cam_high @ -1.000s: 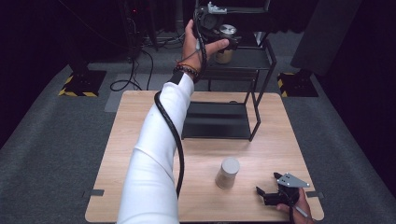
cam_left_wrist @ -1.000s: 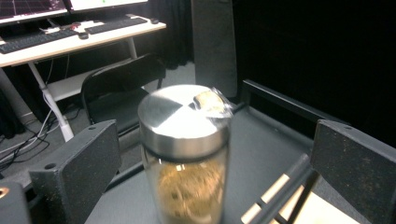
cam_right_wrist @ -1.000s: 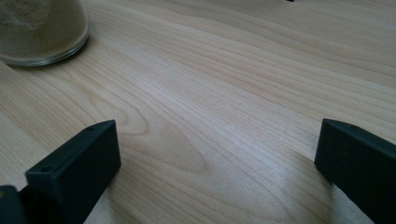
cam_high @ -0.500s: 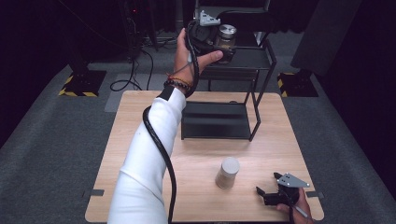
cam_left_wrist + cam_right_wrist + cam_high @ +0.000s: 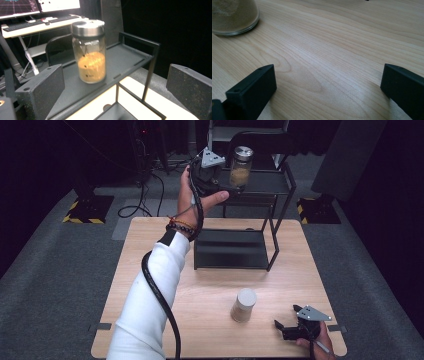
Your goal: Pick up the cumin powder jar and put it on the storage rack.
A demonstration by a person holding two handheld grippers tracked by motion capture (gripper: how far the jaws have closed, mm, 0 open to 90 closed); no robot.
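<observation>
A glass jar of orange-brown powder with a metal lid stands upright on the top shelf of a black wire rack. My left gripper is held up just left of it, open, with nothing between the jaws. In the left gripper view the jar stands a little beyond the open left gripper, on the shelf. My right gripper rests open near the table's front right corner. A second jar with a grey lid stands on the table to its left, and its base is seen past the open right gripper.
The rack's lower shelf sits at the back of the wooden table. A black cable runs along the white sleeve. A desk with a keyboard and screens lies behind the rack.
The left hand has shifted left and drawn the gripper back from the jar, which now stands alone on the top shelf. The right gripper and the table jar have not moved.
</observation>
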